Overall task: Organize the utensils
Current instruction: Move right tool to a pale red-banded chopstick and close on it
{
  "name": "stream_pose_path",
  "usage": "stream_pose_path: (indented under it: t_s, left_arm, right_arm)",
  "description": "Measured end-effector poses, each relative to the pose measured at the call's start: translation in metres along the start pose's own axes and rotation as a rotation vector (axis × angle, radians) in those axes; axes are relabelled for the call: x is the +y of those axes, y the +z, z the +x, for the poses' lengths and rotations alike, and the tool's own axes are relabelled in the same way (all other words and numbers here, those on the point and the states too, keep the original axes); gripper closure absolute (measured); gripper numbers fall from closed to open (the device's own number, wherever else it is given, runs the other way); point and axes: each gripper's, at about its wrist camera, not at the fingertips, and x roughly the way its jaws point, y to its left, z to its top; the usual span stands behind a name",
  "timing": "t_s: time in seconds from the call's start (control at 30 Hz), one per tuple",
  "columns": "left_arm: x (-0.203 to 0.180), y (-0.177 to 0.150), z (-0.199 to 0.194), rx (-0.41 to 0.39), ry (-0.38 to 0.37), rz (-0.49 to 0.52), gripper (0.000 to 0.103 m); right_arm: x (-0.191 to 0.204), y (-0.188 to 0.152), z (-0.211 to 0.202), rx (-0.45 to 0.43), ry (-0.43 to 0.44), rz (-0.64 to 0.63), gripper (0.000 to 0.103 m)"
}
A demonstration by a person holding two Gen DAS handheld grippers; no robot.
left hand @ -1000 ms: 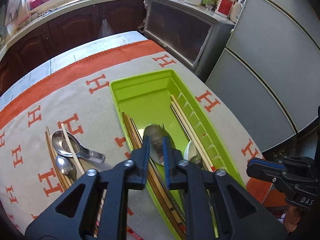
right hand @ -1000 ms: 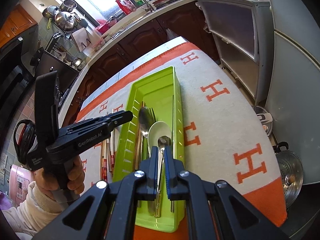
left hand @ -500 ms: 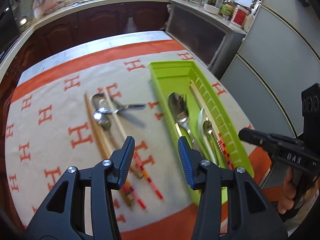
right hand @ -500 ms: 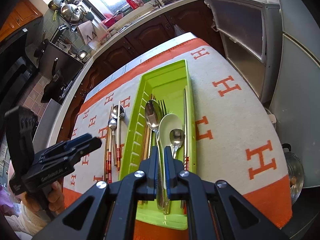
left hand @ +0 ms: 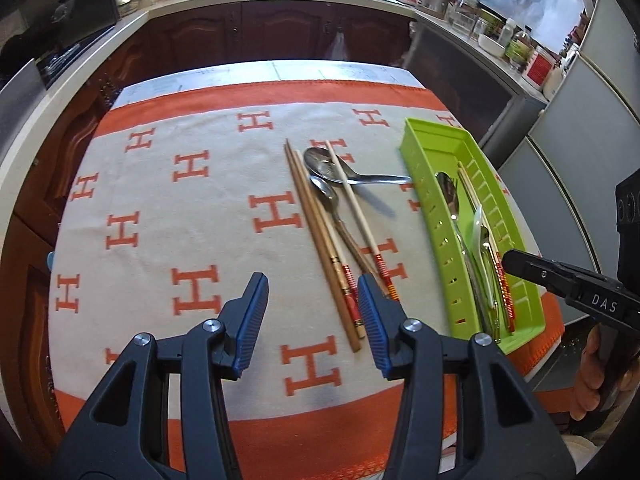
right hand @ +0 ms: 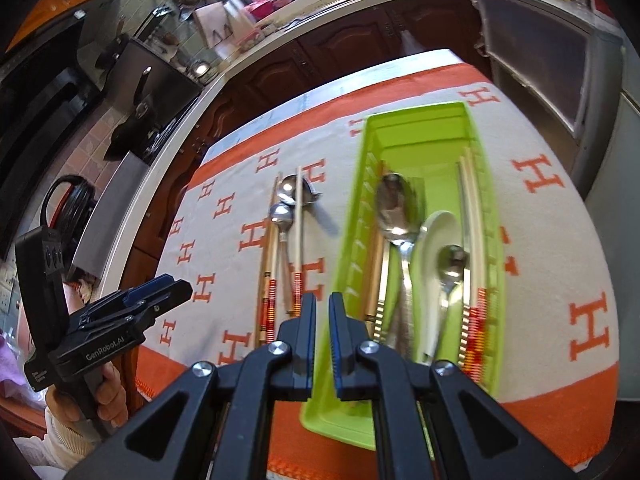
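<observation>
Utensils lie in two groups on the cream and orange cloth (left hand: 192,208) that covers the table; one group rests loose on the cloth, the other inside the green tray (left hand: 520,276) toward the right edge. On the cloth, a pair of wooden chopsticks (left hand: 320,240) lies side by side; just beside them a small metal spoon (left hand: 326,196) and a larger metal spoon (left hand: 344,172) overlap, and a pale chopstick (left hand: 356,212) with a red banded end crosses over the larger spoon's bowl. Inside the tray, the right wrist view shows a big metal spoon (right hand: 394,208), a white spoon (right hand: 438,248), a smaller metal spoon (right hand: 454,264) lying on the white one, and pale chopsticks (right hand: 472,216) along the right wall; that part of the view is blurred. The left gripper (left hand: 312,316) hovers above the cloth near the chopstick ends, fingers spread wide with nothing between them; the right gripper (right hand: 322,340) sits over the tray's left wall at its near end, fingers nearly together with a narrow gap, gripping nothing. A hand (right hand: 100,396) holds the left gripper's handle.
</observation>
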Motion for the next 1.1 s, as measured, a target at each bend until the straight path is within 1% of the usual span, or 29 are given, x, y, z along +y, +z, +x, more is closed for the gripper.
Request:
stream_pose_path:
  t_s: [0.07, 0.1, 0.23, 0.4, 0.57, 0.7, 0.73, 0.9, 1.03, 1.1]
  left_arm:
    - [0.006, 0.001, -0.002, -0.01, 0.008, -0.009, 0.056]
    - [0.009, 0.002, -0.002, -0.013, 0.013, -0.013, 0.056]
    - [0.018, 0.003, -0.001, -0.031, 0.036, -0.025, 0.055]
    - [0.028, 0.002, 0.006, -0.032, 0.034, -0.044, 0.055]
    - [0.042, -0.003, 0.015, -0.015, 0.03, -0.075, 0.055]
    - [0.05, -0.006, 0.023, 0.001, 0.026, -0.095, 0.055]
    - [0.051, -0.007, 0.025, 0.005, 0.025, -0.099, 0.055]
    - [0.05, -0.009, 0.033, 0.02, 0.014, -0.1, 0.055]
    - [0.046, -0.009, 0.038, 0.03, 0.004, -0.094, 0.055]
    - [0.045, -0.009, 0.04, 0.032, 0.001, -0.092, 0.055]
  right_arm:
    - [0.01, 0.006, 0.007, 0.017, 0.005, -0.02, 0.084]
    - [0.016, 0.01, 0.013, 0.026, 0.003, -0.028, 0.082]
    - [0.028, 0.027, 0.039, 0.069, -0.012, -0.04, 0.082]
    - [0.034, 0.044, 0.078, 0.136, -0.095, -0.052, 0.082]
    - [0.038, 0.051, 0.108, 0.19, -0.158, -0.075, 0.082]
    - [0.042, 0.053, 0.126, 0.222, -0.206, -0.103, 0.082]
    - [0.044, 0.054, 0.127, 0.213, -0.232, -0.122, 0.082]
    - [0.051, 0.057, 0.135, 0.218, -0.289, -0.181, 0.082]
    - [0.054, 0.055, 0.145, 0.252, -0.307, -0.205, 0.083]
    - [0.056, 0.055, 0.149, 0.252, -0.328, -0.216, 0.083]
